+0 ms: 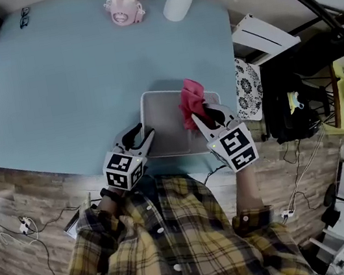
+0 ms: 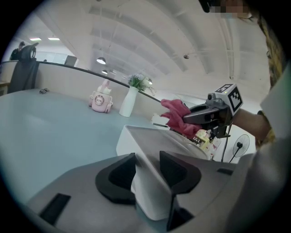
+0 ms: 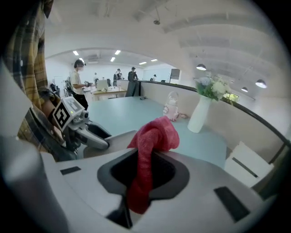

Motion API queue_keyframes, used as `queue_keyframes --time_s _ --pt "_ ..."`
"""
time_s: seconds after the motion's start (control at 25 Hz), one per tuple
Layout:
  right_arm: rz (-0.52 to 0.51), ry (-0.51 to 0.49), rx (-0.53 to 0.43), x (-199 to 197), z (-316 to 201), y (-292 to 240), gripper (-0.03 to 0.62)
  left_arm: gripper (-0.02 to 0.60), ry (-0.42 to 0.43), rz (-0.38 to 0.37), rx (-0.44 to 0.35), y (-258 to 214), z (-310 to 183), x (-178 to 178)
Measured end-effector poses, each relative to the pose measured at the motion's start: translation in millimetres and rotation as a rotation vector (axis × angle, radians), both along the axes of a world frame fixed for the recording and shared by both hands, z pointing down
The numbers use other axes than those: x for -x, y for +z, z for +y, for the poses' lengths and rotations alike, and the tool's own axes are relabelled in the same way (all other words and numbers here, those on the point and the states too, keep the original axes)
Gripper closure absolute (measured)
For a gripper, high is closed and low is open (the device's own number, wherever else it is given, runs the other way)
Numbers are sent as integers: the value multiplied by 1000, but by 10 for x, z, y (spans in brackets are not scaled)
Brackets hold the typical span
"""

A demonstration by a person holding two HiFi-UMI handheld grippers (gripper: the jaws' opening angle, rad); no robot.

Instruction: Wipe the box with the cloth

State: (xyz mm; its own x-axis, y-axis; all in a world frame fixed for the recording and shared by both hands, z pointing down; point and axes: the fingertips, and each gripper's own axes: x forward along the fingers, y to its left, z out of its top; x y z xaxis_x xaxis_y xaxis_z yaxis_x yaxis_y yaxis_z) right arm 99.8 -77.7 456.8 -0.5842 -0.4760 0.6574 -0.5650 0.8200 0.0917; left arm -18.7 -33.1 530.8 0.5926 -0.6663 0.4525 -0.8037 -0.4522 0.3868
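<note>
Head view: left gripper (image 1: 142,134) is clamped on the near wall of the box (image 1: 166,121), evidently steadying it on the surface (image 1: 70,85). Right gripper (image 1: 203,118) pinches the cloth (image 1: 190,100), which bunches beyond its tips over the box, apparently as a wiping pad.

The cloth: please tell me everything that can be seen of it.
The cloth is red to pink, soft and fuzzy-looking, bunched into a crumpled roll. The right gripper has its jaws shut on it: one end bulges out past them, the other hangs down between them. It is over the right part of the white box; contact with the box cannot be told.
</note>
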Motion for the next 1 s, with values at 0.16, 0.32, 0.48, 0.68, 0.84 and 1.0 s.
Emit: queue_keyframes --time_s 0.16,0.32,0.48,0.68,0.84,1.0 --pt "-88 -80 44 511 82 62 525 419 -2 2 -2 0 -5 -8" --pt "-95 -149 105 850 198 256 525 419 -6 6 -7 -4 -10 -11" --pt "-47 -189 158 972 301 482 525 419 -8 8 -8 7 -1 2" --pt "-26 -188 196 987 341 624 525 419 -5 10 -9 12 -2 15" --pt "12 -199 209 968 353 674 525 419 -7 10 -8 13 3 5" --pt "66 -220 186 932 356 674 525 419 -4 8 -7 22 -7 1"
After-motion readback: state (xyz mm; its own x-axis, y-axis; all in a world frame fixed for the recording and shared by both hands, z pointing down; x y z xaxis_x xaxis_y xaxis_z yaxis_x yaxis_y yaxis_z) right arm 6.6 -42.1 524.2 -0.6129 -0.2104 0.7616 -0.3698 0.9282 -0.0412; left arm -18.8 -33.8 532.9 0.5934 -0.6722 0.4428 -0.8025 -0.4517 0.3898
